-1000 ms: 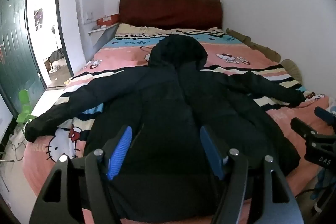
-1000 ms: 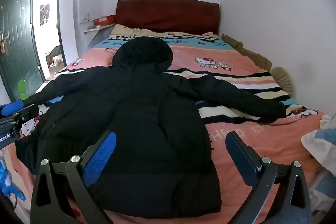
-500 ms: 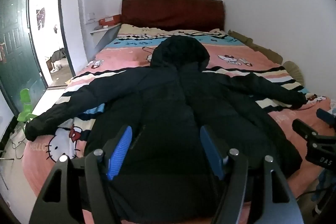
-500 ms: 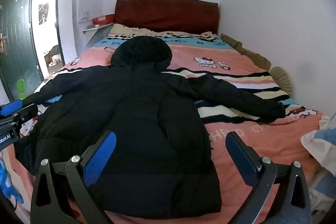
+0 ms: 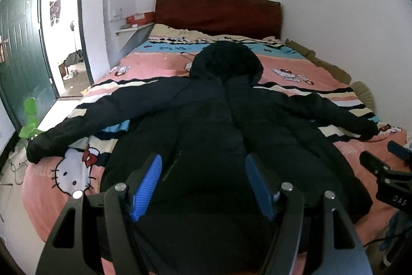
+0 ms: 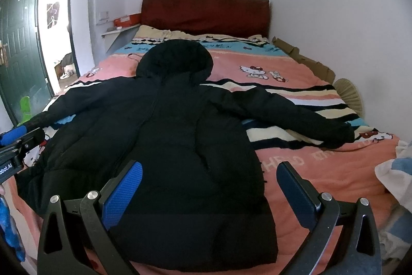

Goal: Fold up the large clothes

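A large black hooded jacket [image 5: 219, 125] [image 6: 167, 125] lies flat on the bed, hood toward the headboard and both sleeves spread out sideways. My left gripper [image 5: 203, 182] hovers open above the jacket's lower part, nothing between its blue pads. My right gripper [image 6: 209, 187] is open too, held over the jacket's lower right edge and the bedspread. The right gripper's tip [image 5: 386, 172] shows at the right edge of the left wrist view. The left gripper's tip [image 6: 15, 141] shows at the left edge of the right wrist view.
The bed carries a pink striped cartoon-cat bedspread [image 5: 154, 63] [image 6: 296, 74] and a dark red headboard [image 5: 219, 12]. White walls stand behind and to the right. An open green door [image 5: 18, 43] and a green chair [image 5: 31, 117] are at left. Light cloth [image 6: 396, 172] lies at right.
The left wrist view has rolled and shifted slightly, so the jacket sits more level in it. The right wrist view is nearly unchanged. Both grippers stay open.
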### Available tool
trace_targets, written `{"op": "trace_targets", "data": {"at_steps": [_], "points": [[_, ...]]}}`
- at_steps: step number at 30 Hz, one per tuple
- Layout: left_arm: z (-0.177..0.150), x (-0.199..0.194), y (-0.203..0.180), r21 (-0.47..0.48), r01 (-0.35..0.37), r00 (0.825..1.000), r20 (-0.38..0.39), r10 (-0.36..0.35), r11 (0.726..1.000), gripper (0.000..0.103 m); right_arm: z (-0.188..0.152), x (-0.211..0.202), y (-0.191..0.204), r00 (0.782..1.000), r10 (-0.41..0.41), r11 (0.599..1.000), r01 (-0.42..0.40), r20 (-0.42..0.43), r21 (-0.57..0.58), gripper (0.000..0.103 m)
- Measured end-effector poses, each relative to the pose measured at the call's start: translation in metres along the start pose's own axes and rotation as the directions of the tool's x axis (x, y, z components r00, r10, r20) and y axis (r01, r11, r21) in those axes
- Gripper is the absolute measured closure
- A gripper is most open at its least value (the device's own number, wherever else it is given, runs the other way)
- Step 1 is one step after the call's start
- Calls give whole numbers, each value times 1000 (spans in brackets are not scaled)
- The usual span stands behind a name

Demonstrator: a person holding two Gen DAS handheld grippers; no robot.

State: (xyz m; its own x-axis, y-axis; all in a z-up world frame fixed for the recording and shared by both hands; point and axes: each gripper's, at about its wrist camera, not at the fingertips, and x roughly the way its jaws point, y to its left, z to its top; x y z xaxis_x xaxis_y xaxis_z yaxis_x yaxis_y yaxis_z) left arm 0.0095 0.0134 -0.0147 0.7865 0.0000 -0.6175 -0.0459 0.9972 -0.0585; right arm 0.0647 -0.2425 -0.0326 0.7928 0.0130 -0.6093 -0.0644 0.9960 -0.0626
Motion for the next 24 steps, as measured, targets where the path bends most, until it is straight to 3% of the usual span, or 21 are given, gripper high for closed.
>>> {"op": "trace_targets", "data": {"at_steps": [8,11,15,20,24], "points": [[2,10,15,-34,5,999,-35,-6,999,37,3,11,2,1000,5,1000,-5,-18,2,1],[2,16,24,-36,43,997,-66,-45,998,37,5,15,3,1000,7,1000,-7,-27,2,1],[4,24,51,-108,86,991,-91,-96,990,37,12,22,4,999,3,1000,-3,-41,8,1],[4,39,114,-254,96,990,-79,-119,962,37,23,30,11,999,-4,1000,3,-50,-7,1],[-1,54,181,-400,66,993,-61,-98,914,37,33,42,18,998,-19,1000,18,-68,-17,1]]}}
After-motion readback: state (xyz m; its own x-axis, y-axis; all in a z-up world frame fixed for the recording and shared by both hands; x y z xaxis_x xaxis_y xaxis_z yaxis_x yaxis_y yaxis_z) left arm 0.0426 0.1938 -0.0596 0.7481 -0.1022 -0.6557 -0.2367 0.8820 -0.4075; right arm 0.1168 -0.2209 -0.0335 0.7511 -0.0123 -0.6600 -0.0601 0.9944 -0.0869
